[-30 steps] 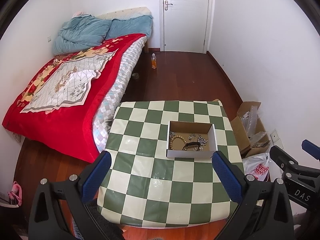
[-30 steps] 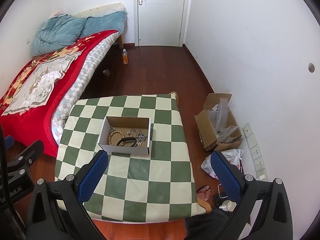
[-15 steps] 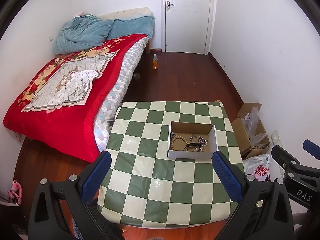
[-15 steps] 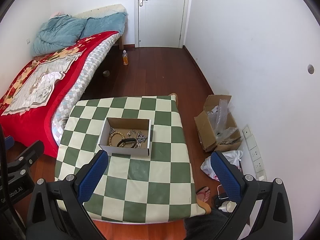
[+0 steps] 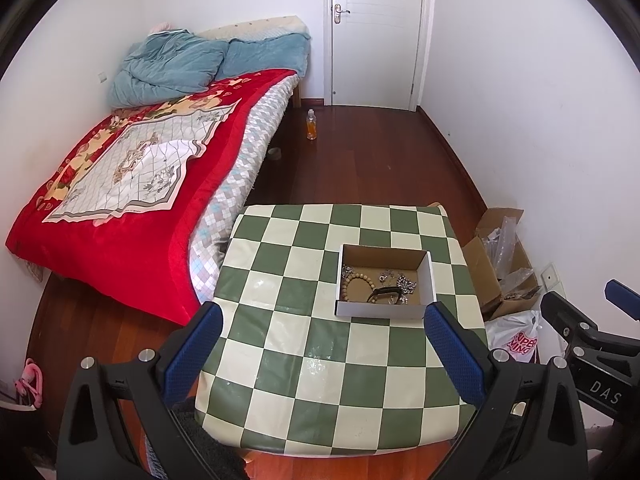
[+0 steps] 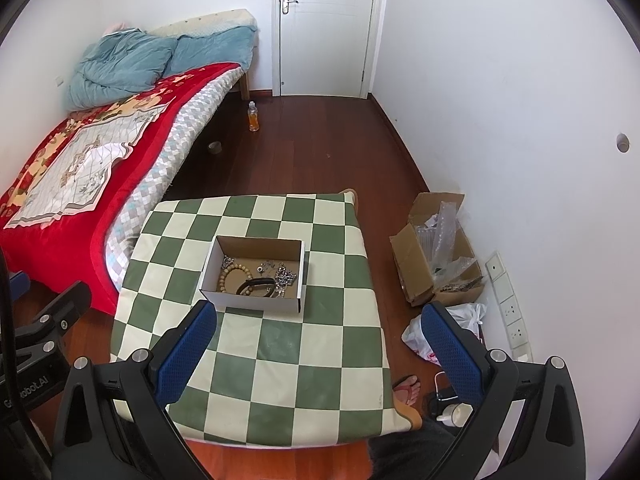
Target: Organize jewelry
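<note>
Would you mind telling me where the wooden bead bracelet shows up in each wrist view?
Left wrist: wooden bead bracelet lies in the left part of the white box, right of centre.
Right wrist: bracelet in the box's left part, left of centre.
Shared landmark: orange bottle on the floor.
</note>
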{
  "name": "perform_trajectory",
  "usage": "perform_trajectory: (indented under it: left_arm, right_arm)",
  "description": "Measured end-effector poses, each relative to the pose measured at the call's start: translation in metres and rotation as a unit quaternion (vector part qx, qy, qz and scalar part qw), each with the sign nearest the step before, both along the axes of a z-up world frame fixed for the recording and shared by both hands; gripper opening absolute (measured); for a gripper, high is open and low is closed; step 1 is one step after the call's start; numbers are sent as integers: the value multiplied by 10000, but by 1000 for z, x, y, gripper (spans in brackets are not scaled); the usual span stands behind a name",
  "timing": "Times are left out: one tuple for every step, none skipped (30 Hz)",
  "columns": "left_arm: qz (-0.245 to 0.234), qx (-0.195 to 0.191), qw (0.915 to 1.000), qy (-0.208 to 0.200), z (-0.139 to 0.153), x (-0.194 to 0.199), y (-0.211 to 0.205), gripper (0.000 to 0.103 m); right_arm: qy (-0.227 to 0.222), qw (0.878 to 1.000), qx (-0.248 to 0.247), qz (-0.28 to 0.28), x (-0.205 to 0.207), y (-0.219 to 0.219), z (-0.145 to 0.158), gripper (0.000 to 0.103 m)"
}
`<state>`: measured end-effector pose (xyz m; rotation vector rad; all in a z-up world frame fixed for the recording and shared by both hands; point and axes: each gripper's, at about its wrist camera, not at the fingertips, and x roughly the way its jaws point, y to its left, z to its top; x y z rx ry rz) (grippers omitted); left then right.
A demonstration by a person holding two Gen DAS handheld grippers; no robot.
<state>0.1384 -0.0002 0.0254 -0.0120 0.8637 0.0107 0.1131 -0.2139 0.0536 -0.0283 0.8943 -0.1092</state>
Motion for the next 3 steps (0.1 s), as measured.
perform_trajectory:
  left_arm:
    - [32,10,10000,-9,0,0,0,103]
    - [46,-14,10000,-24,1,1,0,103]
    - [20,-31,10000,-5,1,2,-1,103]
  right_arm:
    - [-1,10000,7,2,0,0,0,103]
    - [-3,10000,-4,2,0,0,0,103]
    - [-7,10000,-10,3,0,0,0,103]
